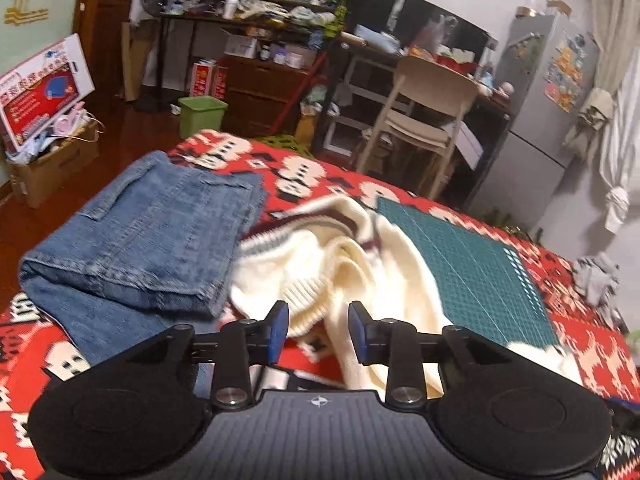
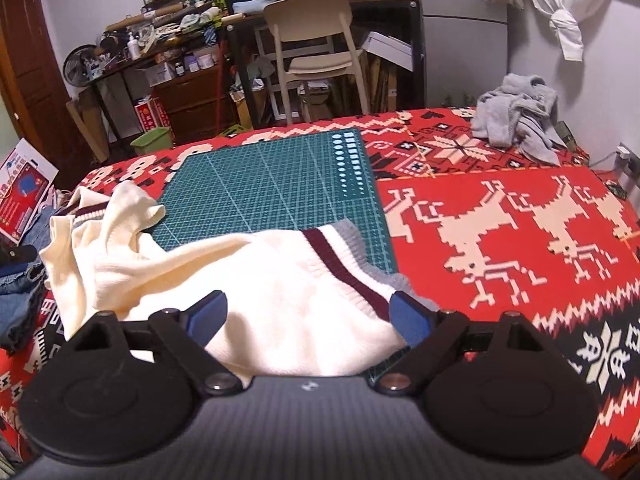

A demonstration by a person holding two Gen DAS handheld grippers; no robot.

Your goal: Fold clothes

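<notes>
A cream knit sweater (image 1: pixel 340 264) with maroon and grey stripes lies crumpled on the red patterned cloth, partly over the green cutting mat (image 1: pixel 464 264). My left gripper (image 1: pixel 318 330) is open just above its near folds. In the right wrist view the sweater (image 2: pixel 280 300) lies spread between the fingers of my right gripper (image 2: pixel 308 316), which is open wide, with its striped hem by the right finger (image 2: pixel 408 316). Folded blue jeans (image 1: pixel 140 236) lie to the left of the sweater.
The cutting mat (image 2: pixel 272 192) sits mid-table on the red cloth (image 2: pixel 500 240). A crumpled grey garment (image 2: pixel 516 116) lies at the far right corner. A beige chair (image 2: pixel 316 48), a green bin (image 1: pixel 202 114), cluttered shelves and a fridge (image 1: pixel 540 112) stand beyond the table.
</notes>
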